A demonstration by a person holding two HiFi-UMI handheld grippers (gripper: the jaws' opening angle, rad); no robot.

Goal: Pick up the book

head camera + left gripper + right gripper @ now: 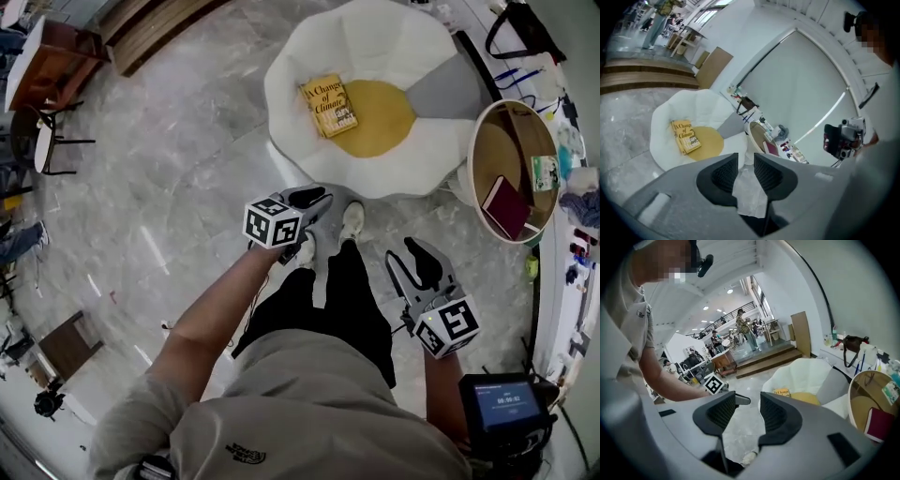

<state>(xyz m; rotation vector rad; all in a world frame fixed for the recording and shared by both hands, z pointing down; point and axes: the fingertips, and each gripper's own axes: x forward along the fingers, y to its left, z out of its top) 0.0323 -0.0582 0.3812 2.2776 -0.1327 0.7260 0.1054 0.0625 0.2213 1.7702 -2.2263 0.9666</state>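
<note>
- Yellow-covered, the book (pixel 328 105) is being seen in the head view lying flat on the white seat (pixel 278 89). The left gripper (pixel 317 196) and right gripper (pixel 405 251) are being held low before the person, angled forward and down, well apart from it.
- Left gripper view: its jaws are being kept slightly apart on nothing. The book (pixel 686 137) is being framed up-left, so the reach is probably best steered there.
- Right gripper view: its jaws are being held apart, empty. One edge of the book (pixel 782 392) is likely best pinched.
</note>
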